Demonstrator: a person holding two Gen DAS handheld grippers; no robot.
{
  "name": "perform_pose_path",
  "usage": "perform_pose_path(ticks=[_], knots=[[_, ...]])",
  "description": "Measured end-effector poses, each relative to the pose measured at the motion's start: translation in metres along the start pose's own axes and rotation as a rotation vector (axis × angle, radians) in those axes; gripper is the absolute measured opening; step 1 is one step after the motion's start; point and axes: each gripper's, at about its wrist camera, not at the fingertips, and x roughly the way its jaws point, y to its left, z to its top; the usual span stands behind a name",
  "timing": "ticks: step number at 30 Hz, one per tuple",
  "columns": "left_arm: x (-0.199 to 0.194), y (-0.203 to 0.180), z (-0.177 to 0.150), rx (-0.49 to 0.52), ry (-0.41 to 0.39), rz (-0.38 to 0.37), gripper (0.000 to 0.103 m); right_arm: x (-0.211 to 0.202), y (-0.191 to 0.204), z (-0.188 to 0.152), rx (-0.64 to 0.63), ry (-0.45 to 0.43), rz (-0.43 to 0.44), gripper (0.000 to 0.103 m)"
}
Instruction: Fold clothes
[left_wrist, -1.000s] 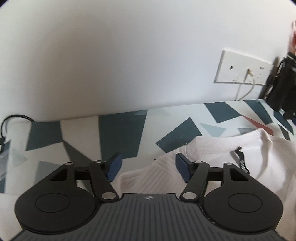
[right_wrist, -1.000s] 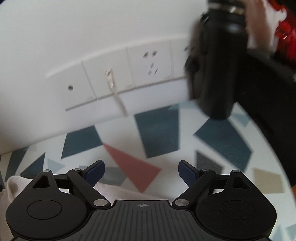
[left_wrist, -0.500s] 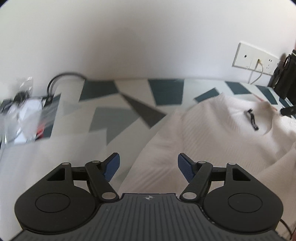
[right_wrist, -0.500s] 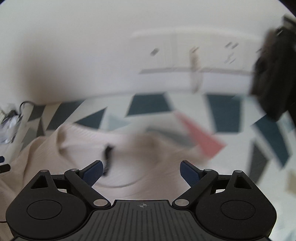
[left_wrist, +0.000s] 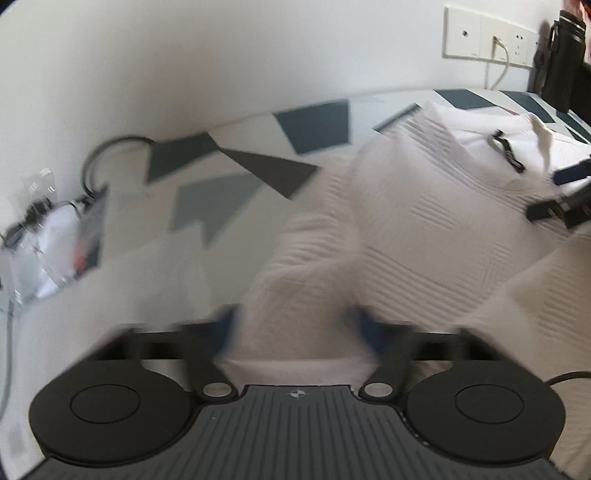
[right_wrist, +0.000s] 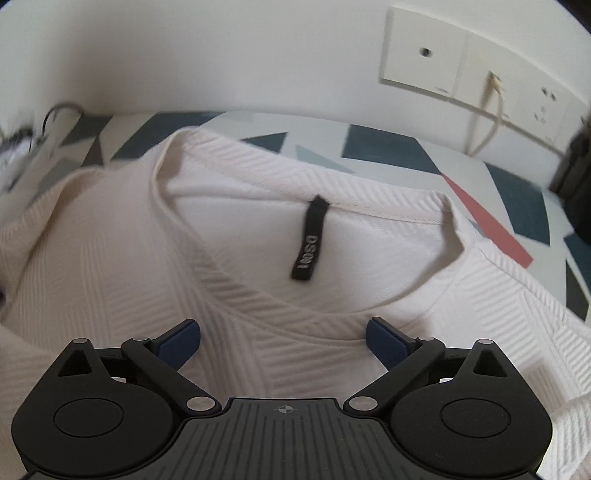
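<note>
White ribbed knit top (right_wrist: 122, 258) lies spread and rumpled on the geometric-print desk (right_wrist: 388, 147), both grippers wide over it.

Right gripper (right_wrist: 283, 341) hangs above the front neckline, jaws wide, nothing held; black neck label (right_wrist: 309, 239) sits just beyond it, collar toward the wall. Left gripper (left_wrist: 295, 328) is motion-blurred, jaws apart astride a raised ridge of fabric at the top's left side; contact unclear. Top isn't flat or folded; looks like a positioning step for a grab, stage uncertain. Next move needs each gripper to close on one fabric edge, not bunched layers. Black bottle (left_wrist: 563, 55) stands far right by the wall sockets (right_wrist: 461, 70).
</note>
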Motion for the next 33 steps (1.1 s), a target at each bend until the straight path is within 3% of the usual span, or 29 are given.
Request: perform_pose_path(ticks=[1, 4, 8, 9, 10, 12, 17, 20, 23, 32, 33], knots=[[0.002, 0.003, 0.001, 0.007, 0.004, 0.008, 0.021, -0.001, 0.001, -0.002, -0.009, 0.002, 0.002, 0.097], [-0.005, 0.039, 0.012, -0.086, -0.037, 0.067, 0.019, -0.004, 0.002, -0.007, -0.004, 0.015, 0.009, 0.097], [-0.014, 0.069, 0.021, -0.219, -0.083, 0.112, 0.029, -0.01, 0.004, -0.012, 0.023, 0.03, 0.027, 0.096], [-0.02, 0.071, 0.023, -0.229, -0.101, 0.124, 0.037, -0.012, 0.005, -0.014, 0.02, 0.033, 0.031, 0.096], [-0.025, 0.071, 0.024, -0.225, -0.113, 0.115, 0.049, -0.013, 0.006, -0.015, 0.017, 0.036, 0.035, 0.096], [-0.033, 0.066, 0.021, -0.203, -0.117, 0.07, 0.062, -0.015, 0.008, -0.018, 0.014, 0.043, 0.034, 0.096], [-0.041, 0.042, -0.003, -0.108, -0.063, -0.064, 0.065, -0.026, 0.003, -0.022, 0.056, 0.051, 0.065, 0.095], [-0.046, 0.029, -0.017, -0.05, -0.031, -0.144, 0.072, -0.035, 0.0, -0.027, 0.071, 0.053, 0.09, 0.096], [-0.05, 0.026, -0.034, -0.049, -0.019, -0.2, 0.086, -0.046, 0.002, -0.034, 0.053, 0.051, 0.107, 0.099], [-0.056, 0.035, -0.065, -0.029, -0.022, -0.216, 0.085, -0.066, 0.024, -0.054, -0.049, 0.047, 0.074, 0.102], [-0.055, 0.034, -0.068, -0.019, -0.021, -0.209, 0.072, -0.067, 0.027, -0.057, -0.058, 0.048, 0.068, 0.101]])
